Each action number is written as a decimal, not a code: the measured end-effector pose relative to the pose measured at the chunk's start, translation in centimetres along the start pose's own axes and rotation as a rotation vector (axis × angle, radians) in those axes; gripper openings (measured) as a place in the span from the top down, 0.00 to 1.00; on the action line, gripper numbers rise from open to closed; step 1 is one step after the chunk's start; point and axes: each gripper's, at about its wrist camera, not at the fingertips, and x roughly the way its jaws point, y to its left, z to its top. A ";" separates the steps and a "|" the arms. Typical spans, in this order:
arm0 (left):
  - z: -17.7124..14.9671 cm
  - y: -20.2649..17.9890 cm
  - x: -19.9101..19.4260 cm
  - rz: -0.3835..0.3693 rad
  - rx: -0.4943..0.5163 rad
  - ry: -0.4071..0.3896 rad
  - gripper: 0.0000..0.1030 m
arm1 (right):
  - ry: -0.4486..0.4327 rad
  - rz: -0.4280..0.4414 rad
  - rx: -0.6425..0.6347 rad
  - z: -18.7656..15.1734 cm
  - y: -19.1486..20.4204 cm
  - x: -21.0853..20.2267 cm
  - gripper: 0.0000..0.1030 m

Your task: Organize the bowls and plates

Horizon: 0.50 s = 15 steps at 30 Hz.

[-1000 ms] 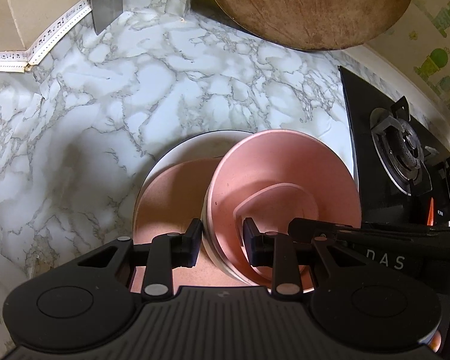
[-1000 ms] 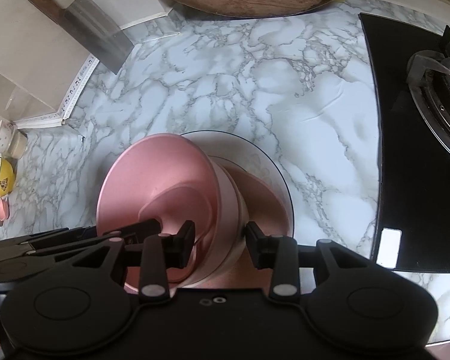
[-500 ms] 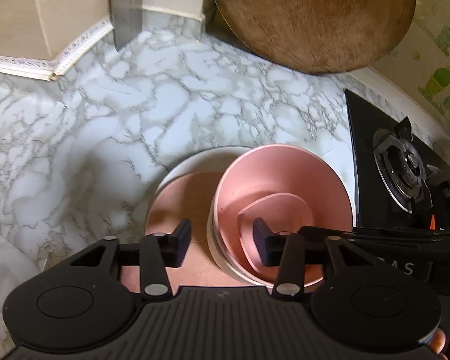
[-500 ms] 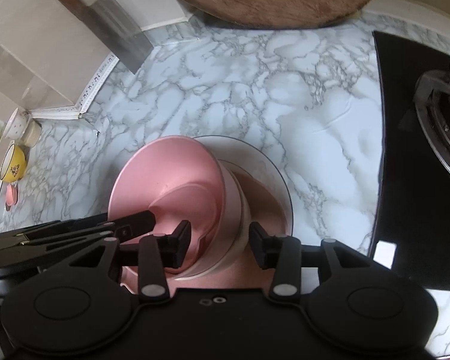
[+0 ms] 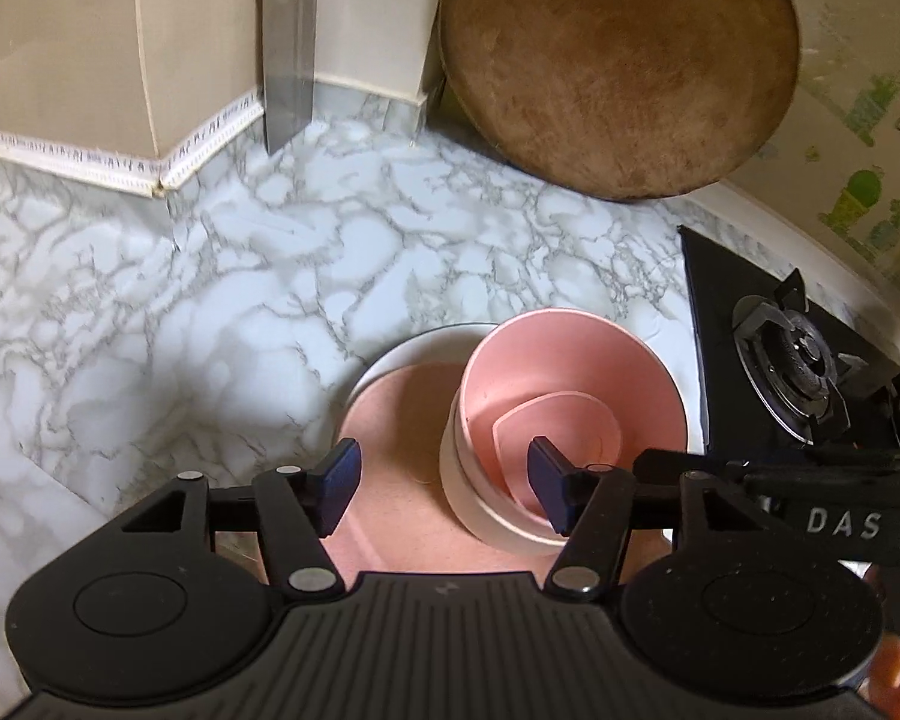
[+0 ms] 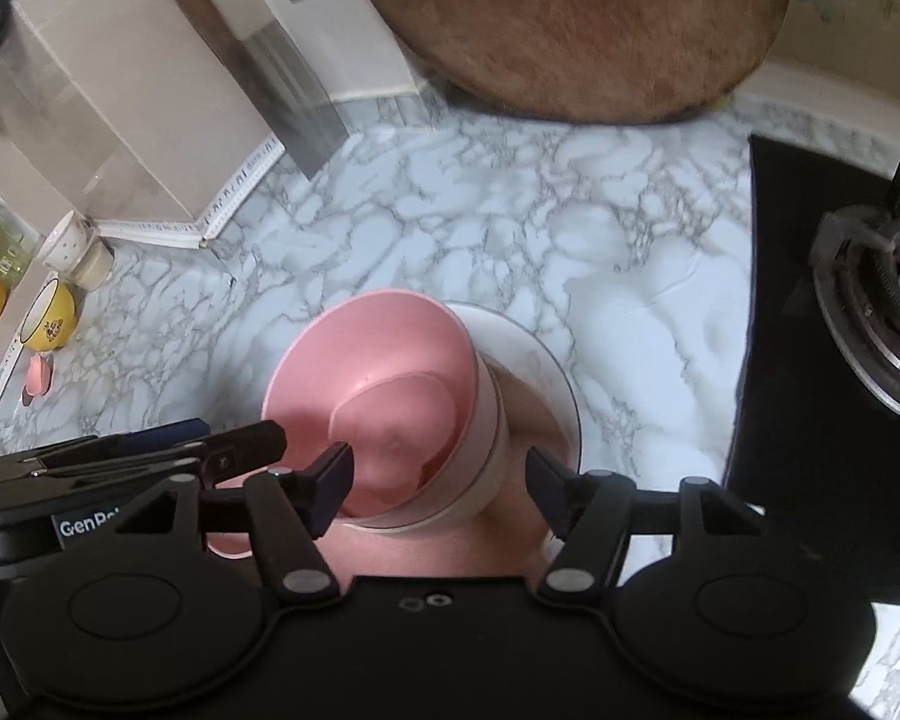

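A pink bowl (image 5: 570, 384) sits nested in a paler bowl (image 5: 480, 510). Both stand on a pink plate (image 5: 402, 402), which lies on a white plate (image 5: 384, 360) on the marble counter. My left gripper (image 5: 444, 483) hovers over the stack's left wall. Its jaws are opening, and the pads stand clear of the wall between them. My right gripper (image 6: 439, 480) straddles the right wall of the pink bowl (image 6: 378, 360) above the white plate (image 6: 546, 366). Its jaws are also opening and touch nothing. Each gripper shows at the edge of the other's view.
A round wooden board (image 5: 618, 60) leans on the back wall, with a cleaver (image 5: 288, 60) to its left. A black gas hob (image 5: 792, 360) is to the right of the plates. Yellow cups (image 6: 48, 318) and small dishes stand far left.
Both grippers' jaws have spread away from the bowl's rim. Both grippers have drawn back and up. The bowl stack stays on the plates.
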 end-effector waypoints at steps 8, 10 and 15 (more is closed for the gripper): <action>-1.1 1.6 -2.9 -0.035 0.058 -0.064 0.35 | -0.134 -0.028 -0.032 -1.6 1.6 -3.0 0.24; -1.4 2.0 -3.6 -0.033 0.066 -0.088 0.30 | -0.167 -0.026 -0.033 -2.0 2.0 -3.7 0.21; -2.3 2.9 -5.1 -0.045 0.095 -0.123 0.24 | -0.247 -0.037 -0.059 -3.6 3.2 -4.8 0.11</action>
